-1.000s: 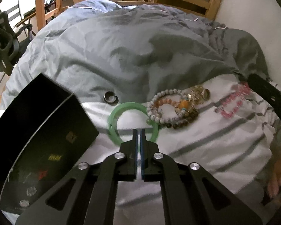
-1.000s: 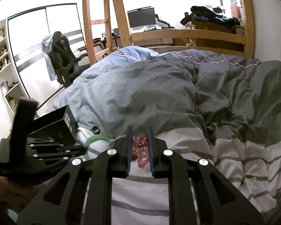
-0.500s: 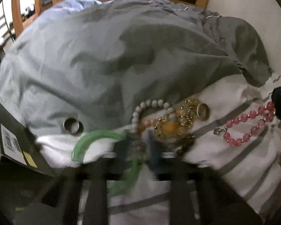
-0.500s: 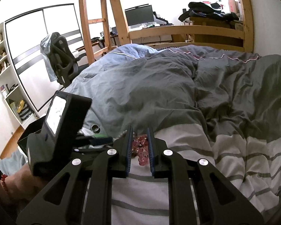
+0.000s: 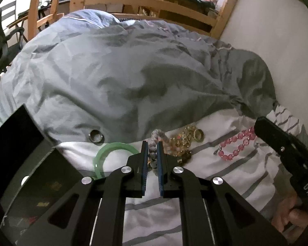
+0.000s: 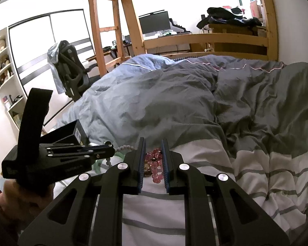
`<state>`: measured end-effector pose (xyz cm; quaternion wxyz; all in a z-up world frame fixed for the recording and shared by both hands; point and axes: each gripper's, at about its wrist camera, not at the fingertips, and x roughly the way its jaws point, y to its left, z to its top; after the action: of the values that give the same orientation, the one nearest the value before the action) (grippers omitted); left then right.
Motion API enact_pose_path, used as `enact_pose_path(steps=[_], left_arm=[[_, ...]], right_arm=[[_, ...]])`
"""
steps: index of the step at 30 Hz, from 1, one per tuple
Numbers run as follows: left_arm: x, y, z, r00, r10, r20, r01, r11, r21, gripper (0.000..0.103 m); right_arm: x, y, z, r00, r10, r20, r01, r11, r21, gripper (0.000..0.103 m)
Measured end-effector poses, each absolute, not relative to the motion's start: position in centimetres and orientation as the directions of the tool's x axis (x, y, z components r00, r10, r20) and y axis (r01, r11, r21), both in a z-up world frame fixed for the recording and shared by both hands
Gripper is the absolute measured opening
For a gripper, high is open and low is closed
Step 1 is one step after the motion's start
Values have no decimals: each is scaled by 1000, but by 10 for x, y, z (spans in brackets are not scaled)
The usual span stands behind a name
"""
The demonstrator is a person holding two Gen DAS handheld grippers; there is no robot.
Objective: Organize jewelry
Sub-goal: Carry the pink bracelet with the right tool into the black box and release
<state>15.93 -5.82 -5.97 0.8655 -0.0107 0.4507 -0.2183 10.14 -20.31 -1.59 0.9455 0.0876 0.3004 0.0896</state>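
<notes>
Jewelry lies on the striped sheet. My left gripper (image 5: 152, 143) is open a little, its jaws around a grey-white beaded bracelet (image 5: 157, 134) in a pile with gold pieces (image 5: 183, 138) and a gold ring (image 5: 198, 134). A green bangle (image 5: 110, 149) lies just left of it, a steel ring (image 5: 96, 135) further back. A pink bead bracelet (image 5: 236, 145) lies to the right. My right gripper (image 6: 153, 143) is open, its jaws on either side of the pink bracelet (image 6: 154, 160). A black box (image 5: 20, 160) stands at the left.
A rumpled grey duvet (image 5: 123, 71) covers the bed behind the jewelry. A wooden bed frame (image 6: 205, 39), a ladder, a desk and an office chair (image 6: 69, 71) stand beyond. The wall is at the right.
My left gripper opened from shut and moved right from the green bangle to the grey-white bracelet. The right gripper stayed over the pink bracelet.
</notes>
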Motion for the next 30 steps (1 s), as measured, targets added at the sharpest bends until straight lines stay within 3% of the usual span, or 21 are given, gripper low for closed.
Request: enact_pose_path(steps=[9, 22, 24, 26, 27, 28, 29, 30], left_arm=[[135, -21, -21, 589, -383, -712, 320, 919, -230, 8], [116, 34, 14, 683, -323, -656, 234, 946, -222, 8], [114, 43, 15, 690, -309, -654, 217, 951, -219, 8], [112, 52, 16, 700, -284, -655, 195, 959, -207, 8], [111, 55, 16, 705, -274, -654, 187, 962, -202, 8], [111, 59, 16, 710, -263, -654, 178, 964, -196, 8], [110, 63, 16, 714, -254, -653, 168, 967, -192, 8], [111, 65, 15, 715, -250, -653, 163, 968, -192, 8]], right_arm=[[94, -201, 0, 827, 286, -484, -175, 949, 262, 16], [97, -133, 30, 780, 411, -473, -353, 912, 212, 16], [101, -125, 31, 771, 396, -498, -349, 918, 190, 16], [114, -117, 21, 711, 368, -599, -334, 927, 172, 17], [118, -117, 14, 699, 337, -630, -311, 937, 156, 19], [122, -117, 6, 688, 305, -658, -287, 948, 140, 36], [131, -118, -11, 638, 264, -723, -256, 959, 124, 63], [138, -121, -26, 586, 237, -775, -228, 966, 123, 73]])
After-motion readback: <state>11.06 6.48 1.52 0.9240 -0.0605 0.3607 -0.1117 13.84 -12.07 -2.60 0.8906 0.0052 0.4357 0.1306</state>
